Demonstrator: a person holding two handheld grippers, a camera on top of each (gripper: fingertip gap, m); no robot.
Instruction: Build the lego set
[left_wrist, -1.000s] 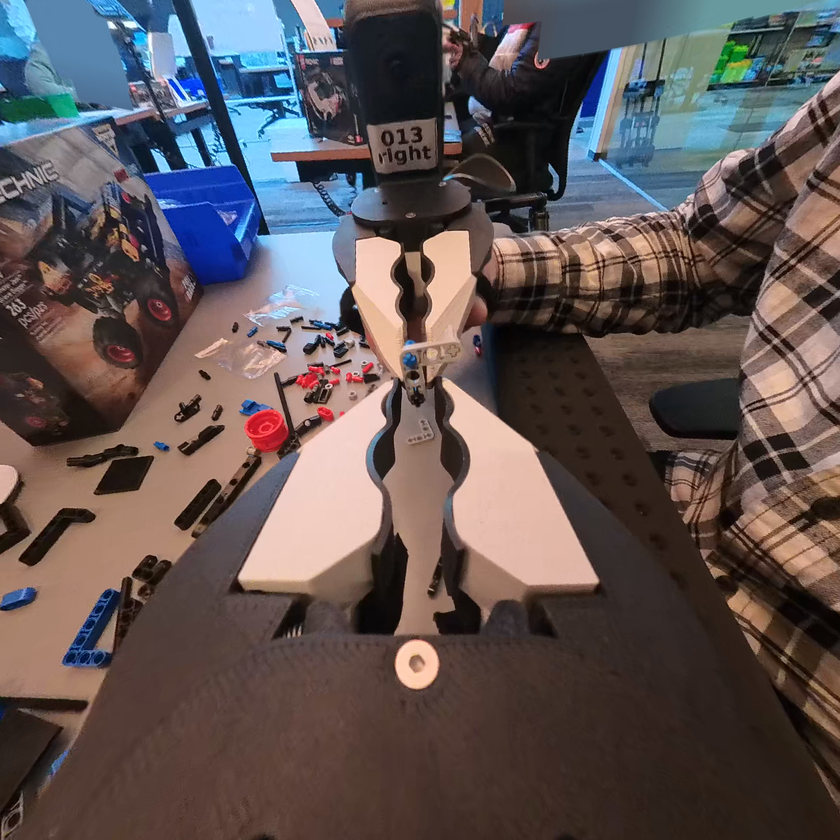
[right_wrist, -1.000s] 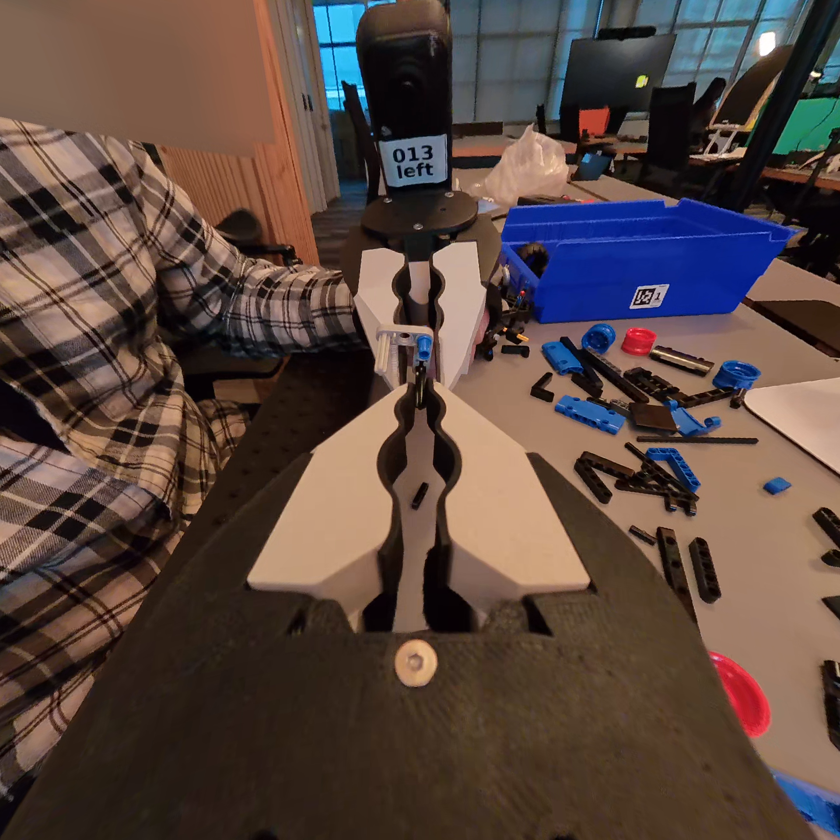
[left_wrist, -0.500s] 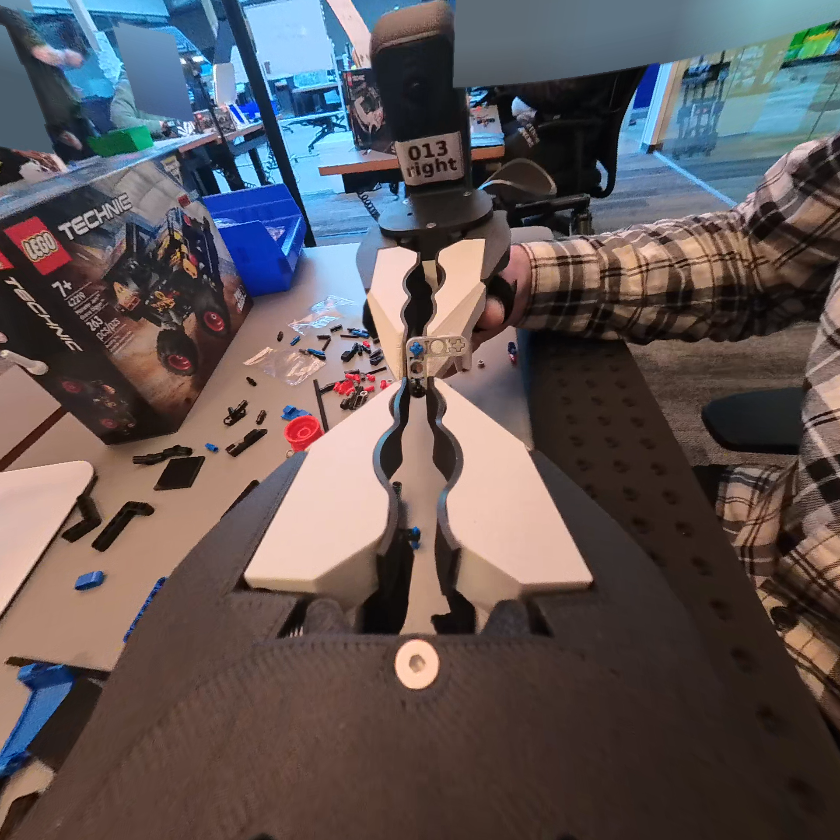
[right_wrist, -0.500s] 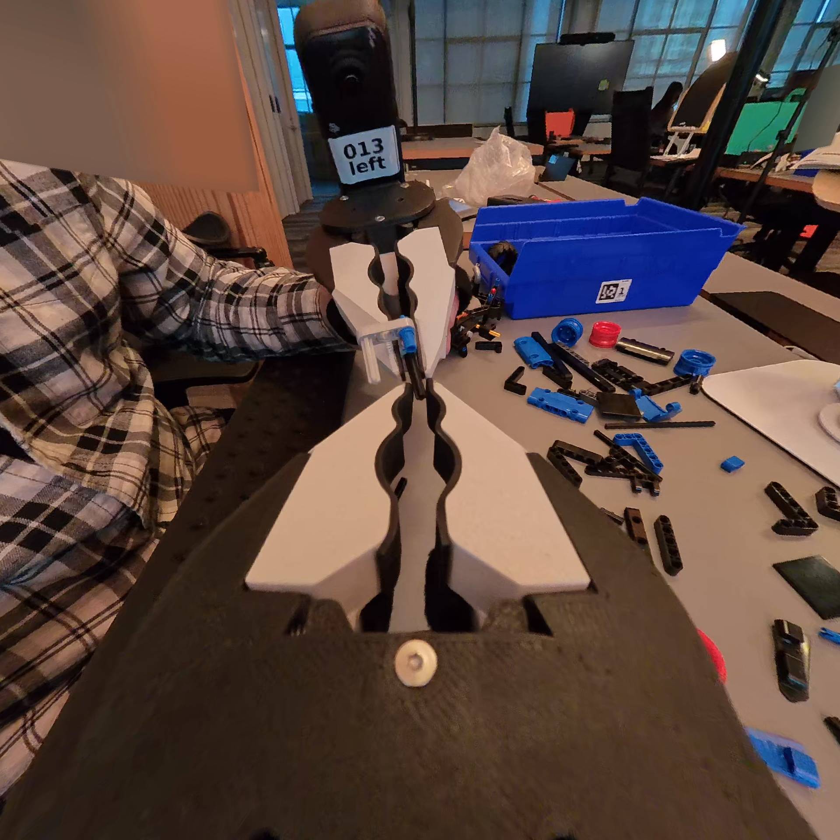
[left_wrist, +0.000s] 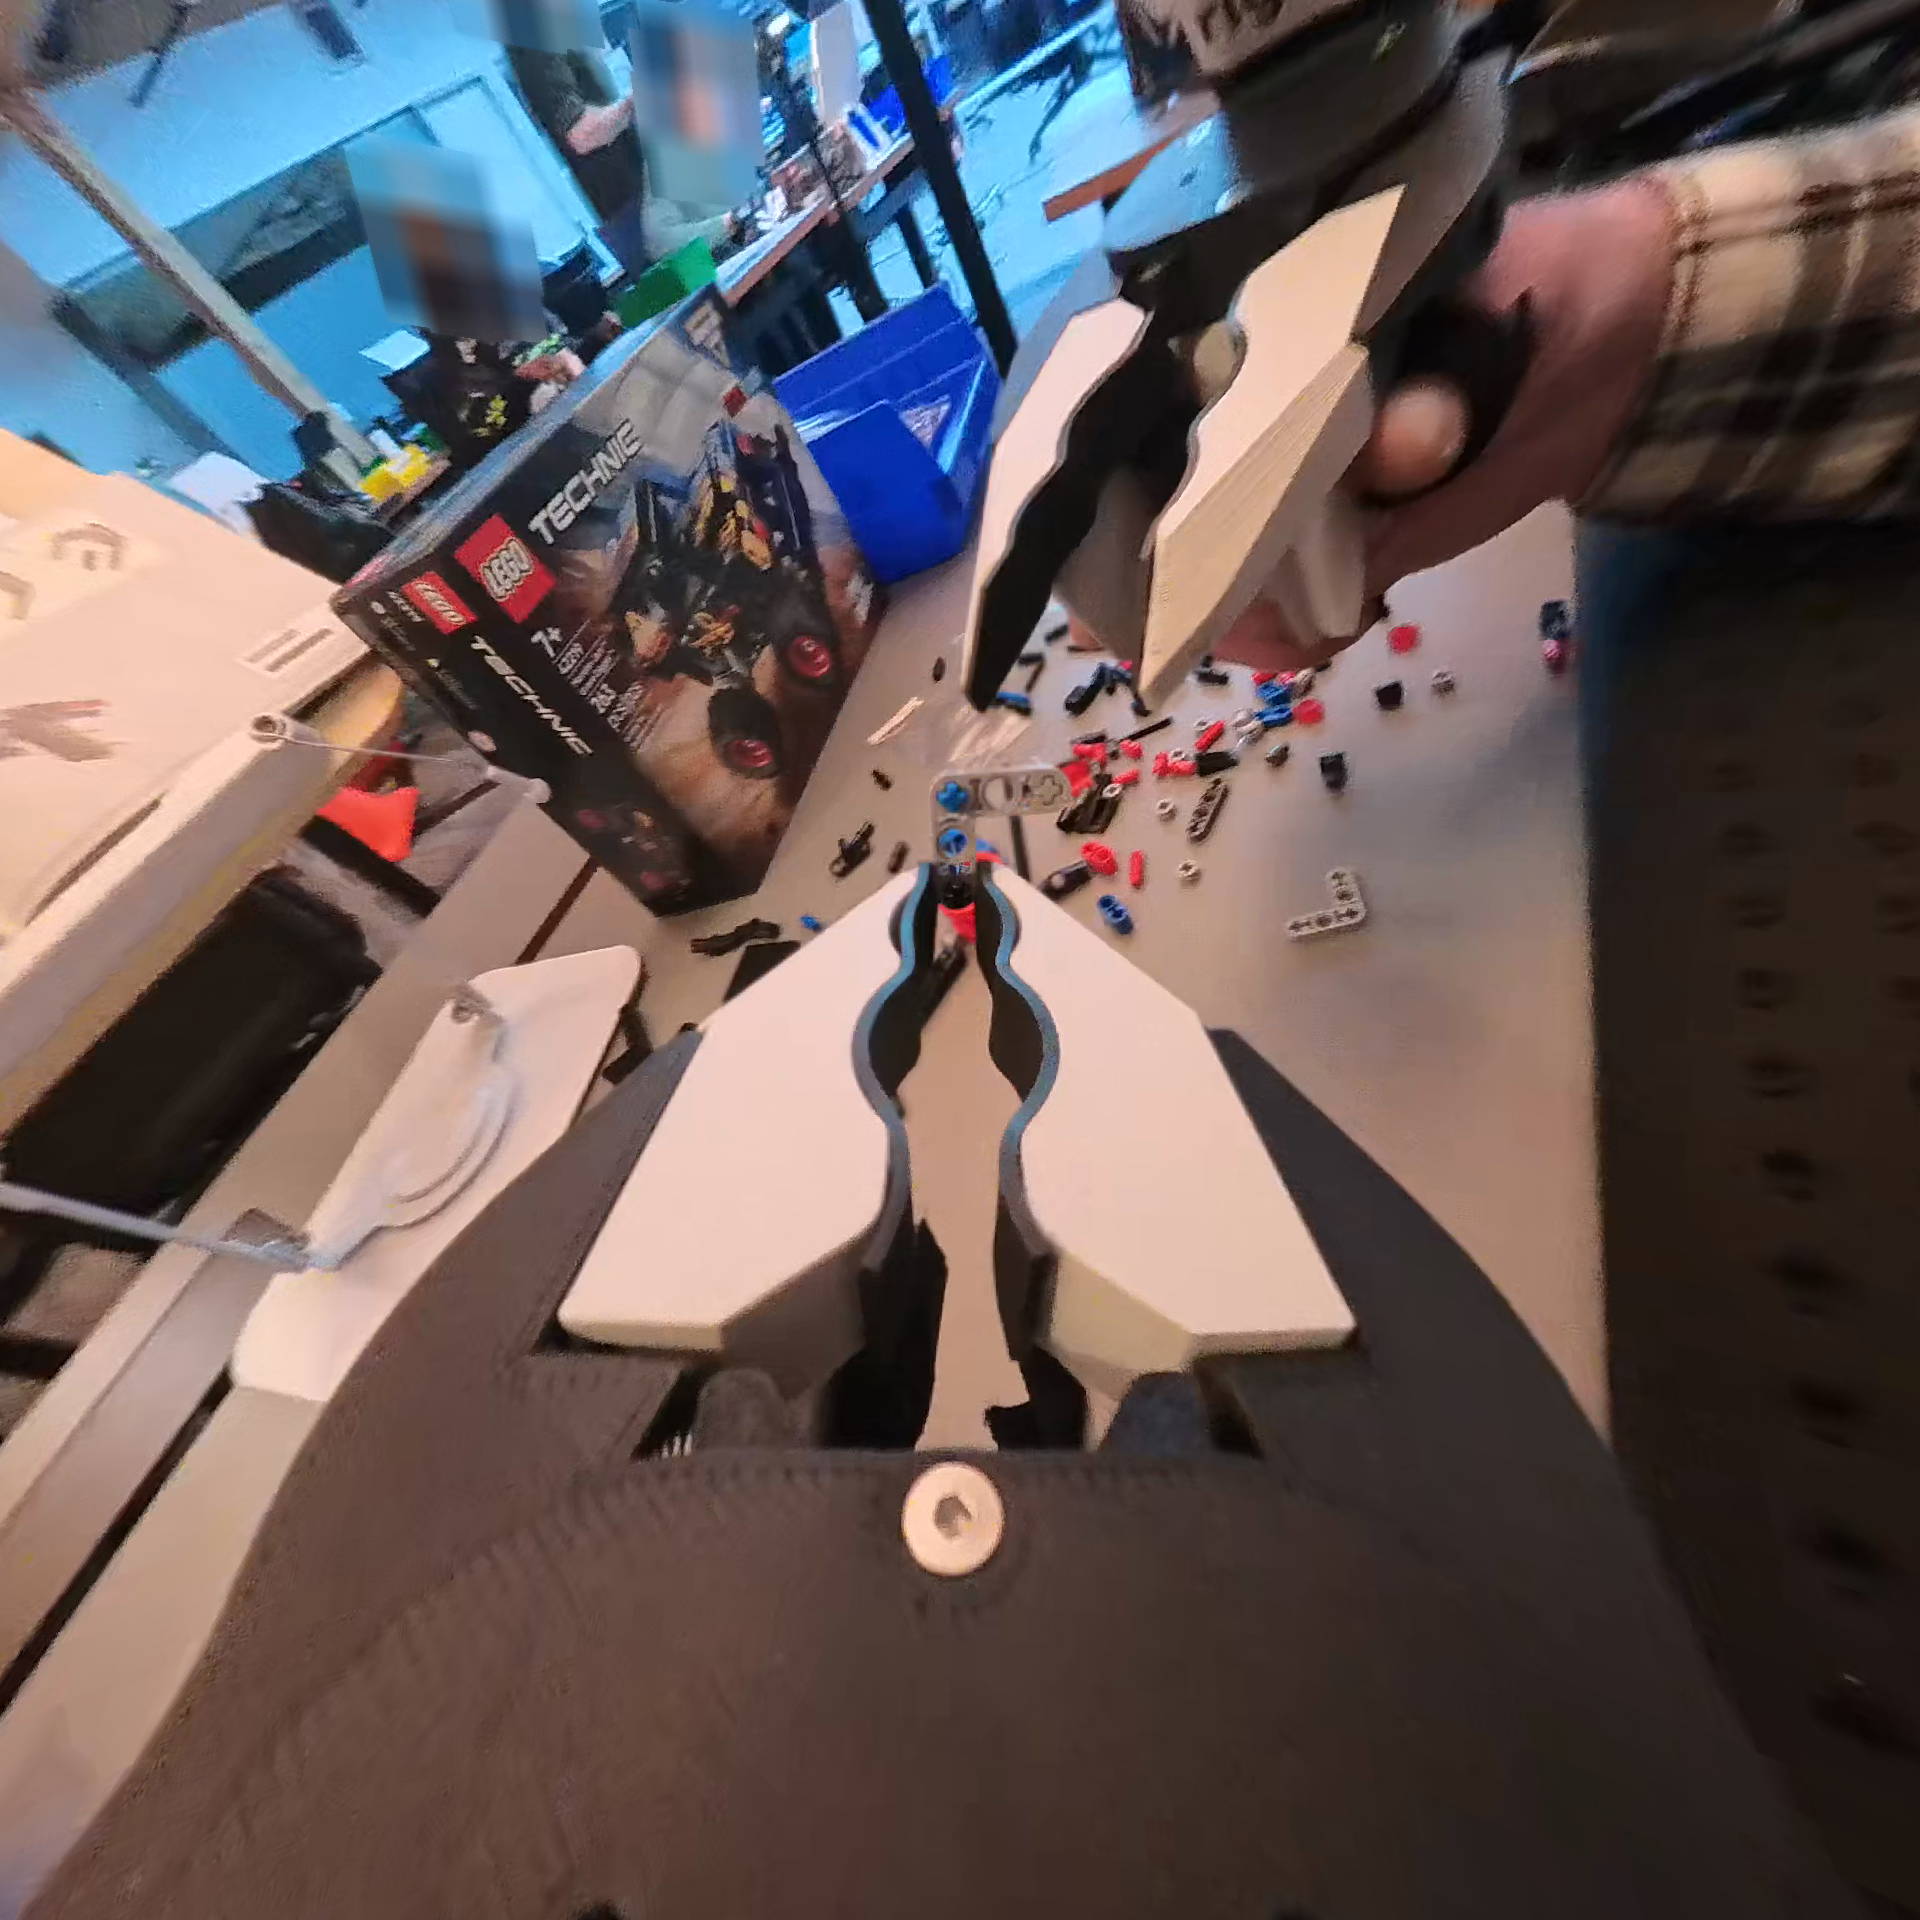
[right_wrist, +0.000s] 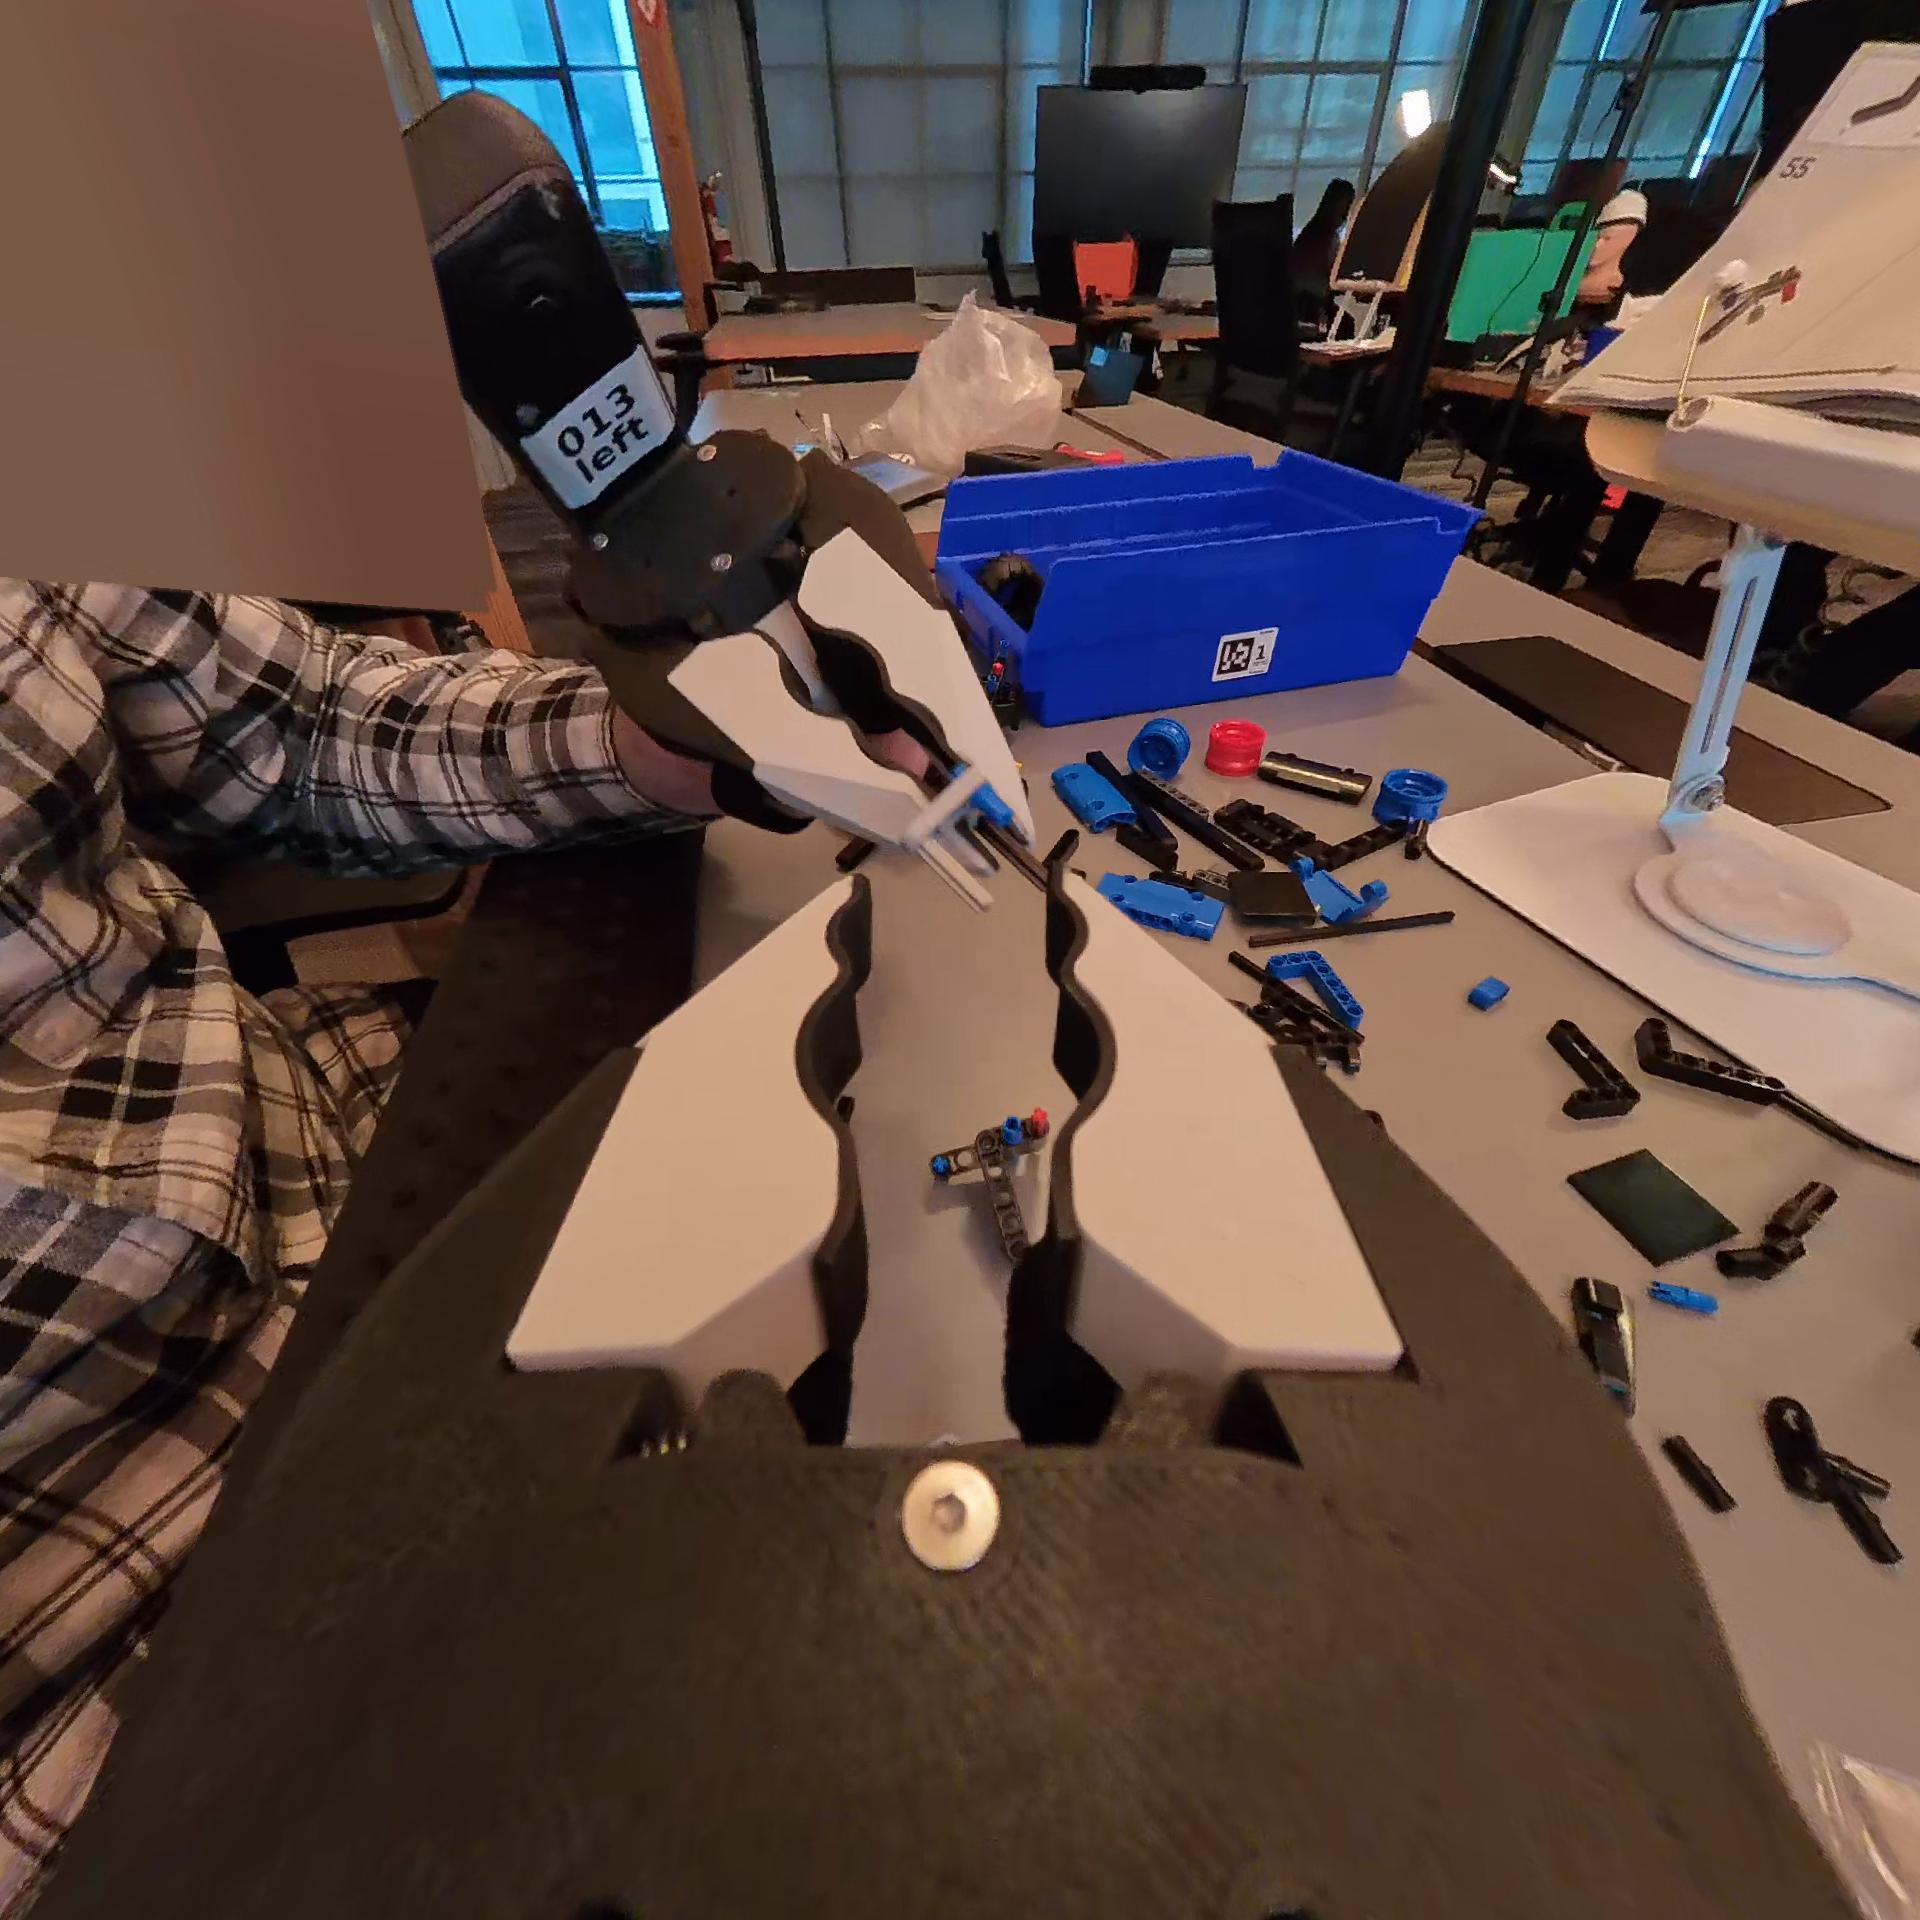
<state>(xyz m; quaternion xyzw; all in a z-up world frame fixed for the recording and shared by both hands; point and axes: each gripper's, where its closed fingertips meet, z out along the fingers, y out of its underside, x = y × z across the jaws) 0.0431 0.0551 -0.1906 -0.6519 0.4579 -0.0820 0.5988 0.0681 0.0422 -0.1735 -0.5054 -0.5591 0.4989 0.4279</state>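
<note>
My left gripper (left_wrist: 954, 883) is pinching the small grey L-shaped beam with blue pins (left_wrist: 985, 805), fingers clamped on its lower end only, so I am judging that any sideways knock could twist it loose. My right gripper (right_wrist: 956, 894) is hanging above the counter (right_wrist: 1455, 1226) with fingers apart and nothing between them. A small black subassembly (right_wrist: 992, 1169) is lying beneath it, and loose pieces (right_wrist: 1236, 842) are crowding the right side, so a careless descent risks scattering them. The counter's near edge (right_wrist: 707, 935) is lying close on the left, leaving little room there.
</note>
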